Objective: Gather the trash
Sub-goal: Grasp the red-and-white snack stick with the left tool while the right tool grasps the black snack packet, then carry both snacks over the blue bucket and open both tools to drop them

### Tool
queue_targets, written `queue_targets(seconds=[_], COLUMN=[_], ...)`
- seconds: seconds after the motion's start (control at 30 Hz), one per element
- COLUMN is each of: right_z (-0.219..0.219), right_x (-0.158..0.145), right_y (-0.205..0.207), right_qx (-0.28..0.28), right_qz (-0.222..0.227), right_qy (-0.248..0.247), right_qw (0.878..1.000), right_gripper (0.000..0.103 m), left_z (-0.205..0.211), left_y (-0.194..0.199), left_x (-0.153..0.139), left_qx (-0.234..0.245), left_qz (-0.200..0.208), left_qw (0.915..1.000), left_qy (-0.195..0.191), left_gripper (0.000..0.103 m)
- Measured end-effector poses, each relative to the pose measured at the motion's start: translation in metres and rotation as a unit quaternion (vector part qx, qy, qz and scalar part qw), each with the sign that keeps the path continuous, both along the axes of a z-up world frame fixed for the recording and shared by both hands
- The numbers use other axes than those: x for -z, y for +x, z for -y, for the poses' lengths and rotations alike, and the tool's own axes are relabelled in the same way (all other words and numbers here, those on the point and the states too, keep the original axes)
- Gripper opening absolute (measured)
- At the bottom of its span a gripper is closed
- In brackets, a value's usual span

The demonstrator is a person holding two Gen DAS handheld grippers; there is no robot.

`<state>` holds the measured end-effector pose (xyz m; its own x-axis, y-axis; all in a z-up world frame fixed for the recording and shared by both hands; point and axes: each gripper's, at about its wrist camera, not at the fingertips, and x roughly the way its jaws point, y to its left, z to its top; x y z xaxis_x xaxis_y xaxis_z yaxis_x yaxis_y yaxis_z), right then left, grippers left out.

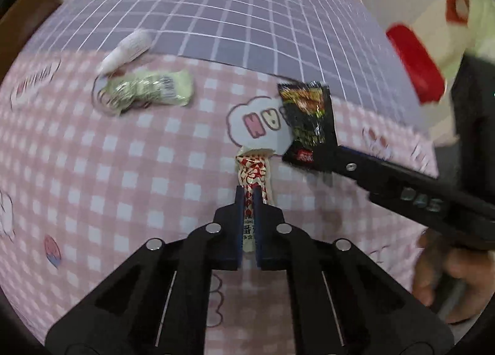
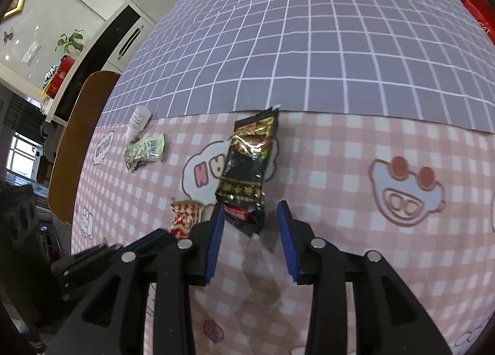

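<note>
Your left gripper [image 1: 247,197] is clamped on the red-and-white wrapper [image 1: 252,174], its blue pads pinching the wrapper's near end so the crumpled far end sticks out toward twelve o'clock over the pink checked tablecloth [image 1: 92,185]; holding it by the tail like that should let it lift clear without dragging. Your right gripper [image 2: 250,215] has its jaws apart, with the near end of the black snack packet [image 2: 247,169] lying between the blue pads; it touches the left pad but a gap shows on the right side, so it looks straddled rather than squeezed, probably lined up lengthwise so a close would catch the narrow end. From the left wrist view the same packet sits at about one o'clock, at the tip of the right tool. Two more pieces wait at ten o'clock: a crumpled pale green wrapper [image 1: 148,92] and, just beyond it, a small white bottle [image 1: 126,49] at the edge of the grey grid cloth [image 1: 247,14].
</note>
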<state>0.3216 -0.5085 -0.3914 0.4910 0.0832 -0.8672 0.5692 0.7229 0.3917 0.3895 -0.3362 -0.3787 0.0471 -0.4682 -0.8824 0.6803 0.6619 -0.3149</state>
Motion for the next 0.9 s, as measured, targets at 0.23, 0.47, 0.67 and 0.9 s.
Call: queue_targets(seconds=[0.23,0.47,0.67,0.9], right_z=[-0.003,-0.031,-0.081,-0.163], right_x=[0.000,-0.019,-0.031,-0.043], right_y=[0.021,0.030,0.043,0.053], right_qx=[-0.019,-0.077,-0.138,-0.217], right_qz=[0.005,0.026,0.038,0.042], right_qy=[-0.022,-0.048,-0.036,-0.019], right_qw=[1.000,0.996,0.989,0.975], right_gripper=[0.010,0.001,0.001,0.001], left_z=[-0.028,-0.060,-0.112,-0.189], left_y=[0.011,0.004,-0.006,-0.016], left_x=[-0.014,-0.033,-0.043,-0.048], left_qx=[-0.039,-0.088,-0.145,-0.218], left_qz=[-0.011,-0.007,-0.012,-0.015], left_qw=[0.9988,0.9952,0.9880,0.9733], left_qy=[-0.025,-0.041,-0.052,-0.070], left_gripper=[0.005,0.005,0.005,0.004])
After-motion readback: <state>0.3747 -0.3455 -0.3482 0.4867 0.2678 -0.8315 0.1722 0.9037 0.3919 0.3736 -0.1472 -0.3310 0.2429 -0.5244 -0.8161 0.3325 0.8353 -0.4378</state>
